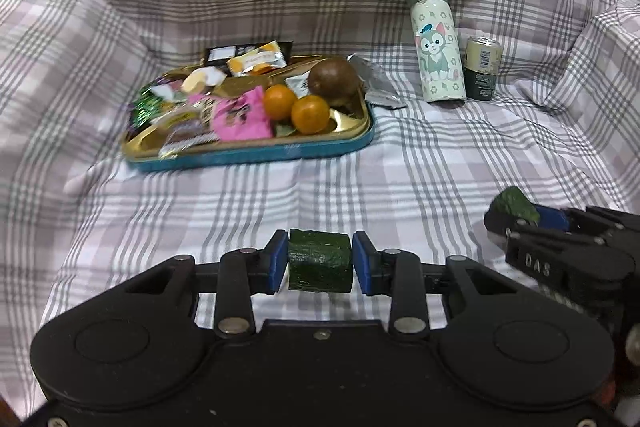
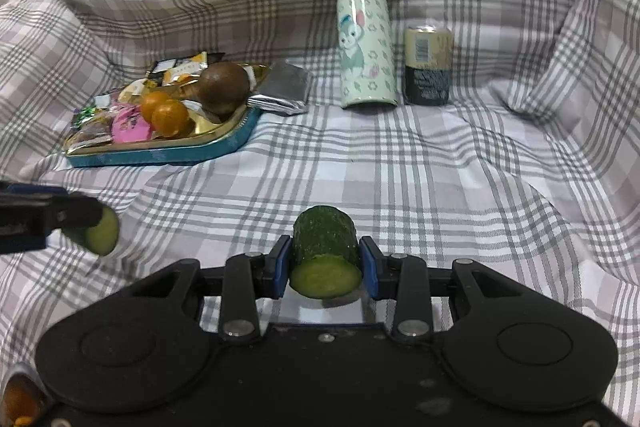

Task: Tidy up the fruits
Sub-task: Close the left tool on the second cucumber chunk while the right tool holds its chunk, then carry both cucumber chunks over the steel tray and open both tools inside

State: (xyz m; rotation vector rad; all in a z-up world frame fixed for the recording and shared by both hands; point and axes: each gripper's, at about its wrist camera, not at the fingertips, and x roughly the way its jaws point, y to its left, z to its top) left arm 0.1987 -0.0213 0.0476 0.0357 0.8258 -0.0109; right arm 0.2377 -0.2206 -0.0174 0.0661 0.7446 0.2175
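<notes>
tray (image 1: pixel 256 151) far left on cloth (image 1: pixel 420 163) | two oranges (image 1: pixel 310 114) and round fruit (image 1: pixel 334 77) in tray's right end | bottle (image 1: pixel 438 47) far right, can (image 1: pixel 483 67) just right of it | packet (image 1: pixel 376 83), possibly foil, between tray and bottle

Raised letters "DAS" stand on the right gripper (image 1: pixel 524 217); the can's (image 1: pixel 483 67) print is too blurred to read.

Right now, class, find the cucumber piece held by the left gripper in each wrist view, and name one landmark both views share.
Left wrist view: the cucumber piece sits low at centre, clamped between the left gripper pads.
Right wrist view: the same piece shows at the far left edge, cut face towards the camera.
Shared landmark: the cat-print bottle, standing upright beside a can.
</notes>
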